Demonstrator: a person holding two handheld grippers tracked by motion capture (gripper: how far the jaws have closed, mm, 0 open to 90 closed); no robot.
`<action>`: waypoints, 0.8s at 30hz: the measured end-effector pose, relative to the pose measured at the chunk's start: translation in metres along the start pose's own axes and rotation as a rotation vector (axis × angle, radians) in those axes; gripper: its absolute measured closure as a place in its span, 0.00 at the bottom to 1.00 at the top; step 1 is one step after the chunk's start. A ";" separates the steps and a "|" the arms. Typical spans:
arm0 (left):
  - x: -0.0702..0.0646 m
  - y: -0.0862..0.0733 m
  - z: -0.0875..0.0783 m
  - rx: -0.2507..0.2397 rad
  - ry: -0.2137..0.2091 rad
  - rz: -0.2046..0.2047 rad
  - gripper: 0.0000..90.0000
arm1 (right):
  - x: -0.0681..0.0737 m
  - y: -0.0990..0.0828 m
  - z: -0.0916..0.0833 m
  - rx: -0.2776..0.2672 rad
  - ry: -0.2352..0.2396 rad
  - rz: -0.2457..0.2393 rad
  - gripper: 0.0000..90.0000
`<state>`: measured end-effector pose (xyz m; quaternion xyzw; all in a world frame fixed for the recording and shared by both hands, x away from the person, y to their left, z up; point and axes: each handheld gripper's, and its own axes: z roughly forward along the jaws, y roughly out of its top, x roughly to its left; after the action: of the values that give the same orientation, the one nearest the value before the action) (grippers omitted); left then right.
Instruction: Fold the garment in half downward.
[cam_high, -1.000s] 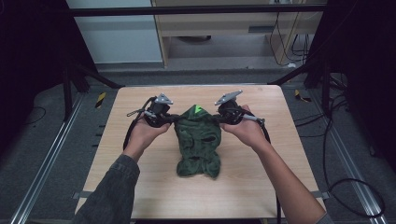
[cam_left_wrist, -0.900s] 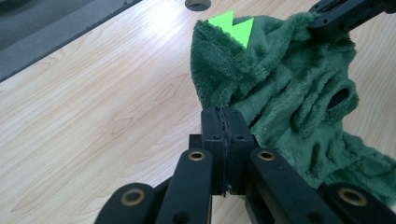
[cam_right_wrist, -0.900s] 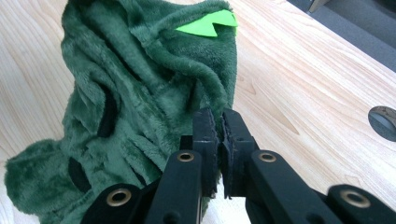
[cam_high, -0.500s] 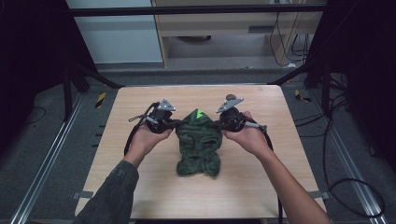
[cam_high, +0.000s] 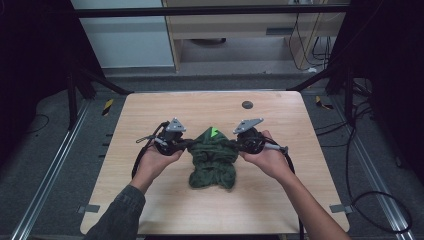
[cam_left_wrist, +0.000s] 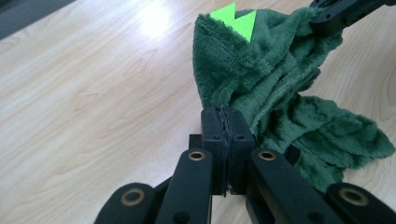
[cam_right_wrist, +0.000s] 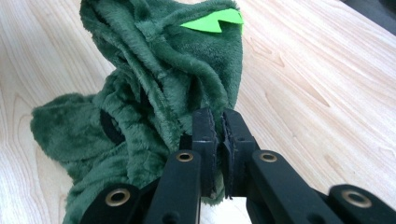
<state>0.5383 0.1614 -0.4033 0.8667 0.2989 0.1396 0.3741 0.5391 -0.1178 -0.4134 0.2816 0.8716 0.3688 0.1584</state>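
Dark green plush garment (cam_high: 212, 157), crumpled, at the middle of the wooden table (cam_high: 280, 120), long axis running from the far side toward the person. Far end lifted into a peak bearing a bright green zigzag patch (cam_high: 214, 132); near end slumped in folds on the tabletop. Same patch at the top of the fabric in the left gripper view (cam_left_wrist: 233, 18) and the right gripper view (cam_right_wrist: 212, 21).

Pale wood grain, rounded corners, a small dark round spot (cam_high: 247, 105) near the far edge. Grey floor around, metal rails at both sides, black frame legs, loose cables at right, a pale cabinet beyond.

Left gripper (cam_high: 186, 144) pinched onto the garment's left upper edge, jaws pressed together with fabric at their tips. Right gripper (cam_high: 237, 144) clamped on the right upper edge, jaws nearly together on a fold of plush. Both hands level, facing inward across the garment, grey plates on top. Left hand (cam_high: 156, 161) from a dark sleeve; right hand (cam_high: 265, 159) on a bare forearm.
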 end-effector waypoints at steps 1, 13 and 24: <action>-0.001 -0.001 0.000 0.001 -0.002 -0.001 0.99 | 0.001 -0.001 0.000 0.001 0.000 0.003 0.95; -0.009 -0.010 0.004 0.000 0.001 0.007 0.99 | 0.010 -0.013 -0.001 0.002 0.013 -0.005 0.93; -0.018 -0.019 0.004 0.002 -0.016 0.019 0.99 | 0.018 -0.019 -0.002 0.003 0.021 -0.021 0.93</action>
<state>0.5185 0.1587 -0.4207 0.8709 0.2878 0.1357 0.3746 0.5165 -0.1190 -0.4273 0.2685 0.8766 0.3689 0.1528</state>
